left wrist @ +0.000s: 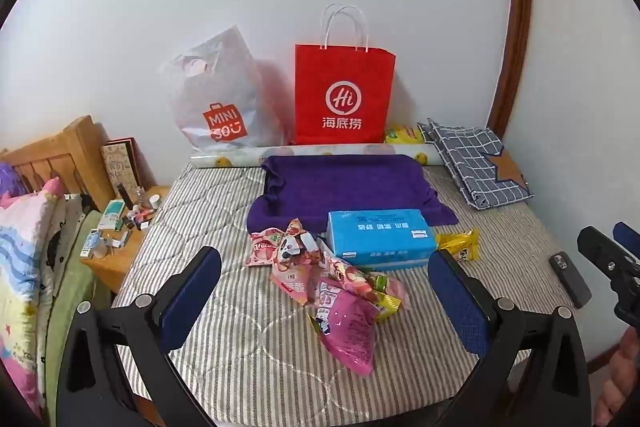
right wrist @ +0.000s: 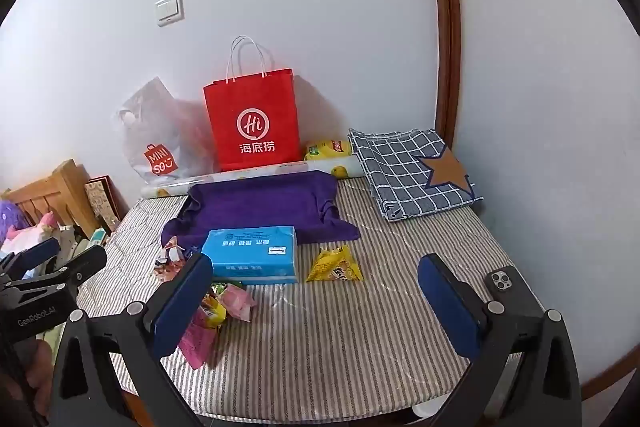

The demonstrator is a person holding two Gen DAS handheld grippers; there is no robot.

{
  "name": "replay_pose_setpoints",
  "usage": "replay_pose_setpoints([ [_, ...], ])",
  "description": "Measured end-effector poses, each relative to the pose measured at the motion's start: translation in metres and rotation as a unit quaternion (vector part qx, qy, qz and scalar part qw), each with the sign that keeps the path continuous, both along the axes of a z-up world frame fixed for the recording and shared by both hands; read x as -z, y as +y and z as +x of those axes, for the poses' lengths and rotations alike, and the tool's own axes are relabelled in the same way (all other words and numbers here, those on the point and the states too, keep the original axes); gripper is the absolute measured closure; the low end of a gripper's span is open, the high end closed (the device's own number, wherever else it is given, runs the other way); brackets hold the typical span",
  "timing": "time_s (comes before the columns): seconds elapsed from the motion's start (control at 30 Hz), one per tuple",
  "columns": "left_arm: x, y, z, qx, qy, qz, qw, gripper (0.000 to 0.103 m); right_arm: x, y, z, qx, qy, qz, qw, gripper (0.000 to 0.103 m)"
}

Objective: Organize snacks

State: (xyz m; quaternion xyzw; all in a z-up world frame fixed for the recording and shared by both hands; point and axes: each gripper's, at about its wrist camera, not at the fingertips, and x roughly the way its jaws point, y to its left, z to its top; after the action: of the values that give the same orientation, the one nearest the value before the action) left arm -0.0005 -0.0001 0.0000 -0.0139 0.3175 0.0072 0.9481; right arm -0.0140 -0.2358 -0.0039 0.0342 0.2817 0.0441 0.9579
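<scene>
Snacks [left wrist: 328,279] lie scattered on a striped mattress [left wrist: 240,347] as two hand-held grippers hover, jaws spread wide and empty.

Sorting looks not yet begun: the pink and yellow packets sit heaped just in front of a blue tissue pack [left wrist: 378,237], with one yellow packet [right wrist: 335,264] apart beside the tissue pack's other end. The left hand-held gripper [left wrist: 326,301] frames the heap; the right hand-held gripper [right wrist: 316,303] faces bare mattress. Next, one likely must drop onto a single packet without dragging its neighbours. Behind the tissue pack lie a purple towel [left wrist: 344,187], then a red paper bag [left wrist: 344,95]; a phone [right wrist: 506,287] rests well off to the side.
</scene>
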Motion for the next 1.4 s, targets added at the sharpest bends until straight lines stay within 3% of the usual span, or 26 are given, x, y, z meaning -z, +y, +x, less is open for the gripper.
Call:
replay_pose_setpoints([
  [0.17, 0.002, -0.001, -0.001, 0.003, 0.005, -0.006, 1.0000, 0.001, 0.001, -0.005, -0.003, 0.000, 0.010, 0.036, 0.999, 0.000],
  [0.7, -0.005, -0.019, -0.001, 0.012, 0.002, 0.001, 0.9999, 0.001, -0.006, -0.007, -0.006, 0.002, 0.004, 0.035, 0.999, 0.000],
  [0.87, -0.009, -0.012, 0.001, 0.014, 0.002, -0.020, 0.9997, 0.001, -0.011, -0.005, -0.010, 0.001, -0.002, 0.034, 0.999, 0.000],
  [1.4, -0.005, -0.012, -0.003, 0.008, -0.002, -0.025, 0.9997, 0.001, -0.016, -0.001, -0.015, -0.005, -0.009, 0.036, 0.999, 0.000],
])
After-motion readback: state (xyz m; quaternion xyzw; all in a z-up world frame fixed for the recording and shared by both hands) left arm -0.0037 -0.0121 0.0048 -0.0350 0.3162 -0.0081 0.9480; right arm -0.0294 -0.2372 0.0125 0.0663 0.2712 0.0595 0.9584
